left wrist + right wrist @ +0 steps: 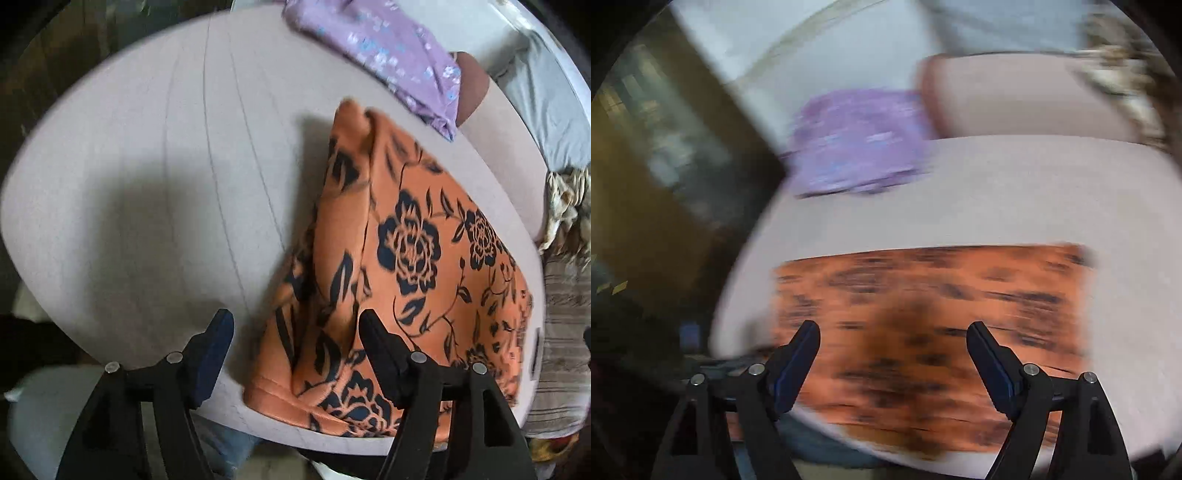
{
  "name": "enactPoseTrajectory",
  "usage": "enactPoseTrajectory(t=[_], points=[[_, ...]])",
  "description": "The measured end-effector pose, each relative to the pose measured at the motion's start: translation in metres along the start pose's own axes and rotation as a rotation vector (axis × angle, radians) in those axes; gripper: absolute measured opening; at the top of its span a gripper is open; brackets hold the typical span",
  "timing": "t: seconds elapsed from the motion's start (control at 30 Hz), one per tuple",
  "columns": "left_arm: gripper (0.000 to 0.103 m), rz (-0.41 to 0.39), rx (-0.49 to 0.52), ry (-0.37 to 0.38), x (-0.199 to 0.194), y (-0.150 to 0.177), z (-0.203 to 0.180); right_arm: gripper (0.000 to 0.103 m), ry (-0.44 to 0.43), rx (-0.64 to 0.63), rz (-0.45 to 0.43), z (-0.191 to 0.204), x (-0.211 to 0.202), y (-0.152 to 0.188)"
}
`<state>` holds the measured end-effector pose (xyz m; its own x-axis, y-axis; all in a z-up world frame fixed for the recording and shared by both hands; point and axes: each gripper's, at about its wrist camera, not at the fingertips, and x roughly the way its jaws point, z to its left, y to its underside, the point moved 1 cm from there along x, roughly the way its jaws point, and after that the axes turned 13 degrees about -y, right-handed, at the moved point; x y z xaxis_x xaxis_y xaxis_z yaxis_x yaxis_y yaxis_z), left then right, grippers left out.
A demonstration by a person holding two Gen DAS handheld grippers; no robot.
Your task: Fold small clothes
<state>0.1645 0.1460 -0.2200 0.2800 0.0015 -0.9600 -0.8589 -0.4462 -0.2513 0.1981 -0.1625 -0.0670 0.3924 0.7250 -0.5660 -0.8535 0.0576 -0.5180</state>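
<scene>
An orange garment with black flowers [406, 258] lies folded on the beige cushion [147, 184], with a raised ridge along its left side. My left gripper [297, 325] is open and empty, its fingers above the garment's near left edge. In the right wrist view, which is blurred by motion, the orange garment [923, 332] lies flat on the cushion [997, 192]. My right gripper [894, 336] is open and empty just above its near part.
A folded purple garment with light print [388, 51] lies at the cushion's far edge and shows in the right wrist view [857, 144]. Crumpled and striped cloth [565, 277] lies to the right. Dark floor [646, 166] lies left of the cushion.
</scene>
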Motion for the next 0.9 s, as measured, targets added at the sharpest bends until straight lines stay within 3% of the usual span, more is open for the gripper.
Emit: enactPoseTrajectory(t=[0.07,0.1,0.13,0.2,0.23,0.3,0.43,0.53,0.63,0.83,0.87,0.9], points=[[0.066,-0.008,0.003,0.022,0.001,0.004,-0.005,0.084,-0.111,-0.029,0.060,0.027,0.032,-0.012],[0.057,-0.018,0.010,0.040,-0.001,0.005,-0.008,0.084,-0.153,-0.043,0.106,0.042,0.053,-0.018],[0.039,-0.001,0.016,0.061,0.001,0.006,-0.010,0.084,-0.181,-0.059,0.155,0.054,0.074,-0.023],[0.030,0.007,-0.039,0.085,0.003,0.007,-0.002,0.083,-0.187,-0.078,0.239,0.068,0.105,-0.028],[0.018,0.012,-0.056,0.108,0.003,0.007,0.001,0.082,-0.183,-0.077,0.294,0.074,0.128,-0.032],[0.015,-0.001,-0.123,0.187,-0.002,0.011,0.010,0.082,-0.159,-0.068,0.375,0.083,0.163,-0.030],[0.013,-0.047,-0.148,0.241,-0.013,0.019,0.013,0.082,-0.121,-0.067,0.542,0.089,0.217,-0.021],[0.013,-0.084,-0.150,0.262,-0.019,0.017,0.011,0.079,-0.082,-0.076,0.635,0.098,0.256,-0.014],[0.012,-0.115,-0.136,0.261,-0.023,0.014,0.007,0.069,-0.043,-0.104,0.712,0.111,0.282,-0.005],[0.011,-0.187,-0.045,0.211,-0.034,0.020,-0.014,0.065,0.236,-0.207,0.873,0.110,0.327,0.021],[0.011,-0.185,-0.036,0.196,-0.032,0.020,-0.018,0.060,0.272,-0.238,0.900,0.109,0.333,0.028],[0.011,-0.182,-0.033,0.192,-0.031,0.020,-0.019,0.046,0.315,-0.283,0.908,0.109,0.336,0.031]])
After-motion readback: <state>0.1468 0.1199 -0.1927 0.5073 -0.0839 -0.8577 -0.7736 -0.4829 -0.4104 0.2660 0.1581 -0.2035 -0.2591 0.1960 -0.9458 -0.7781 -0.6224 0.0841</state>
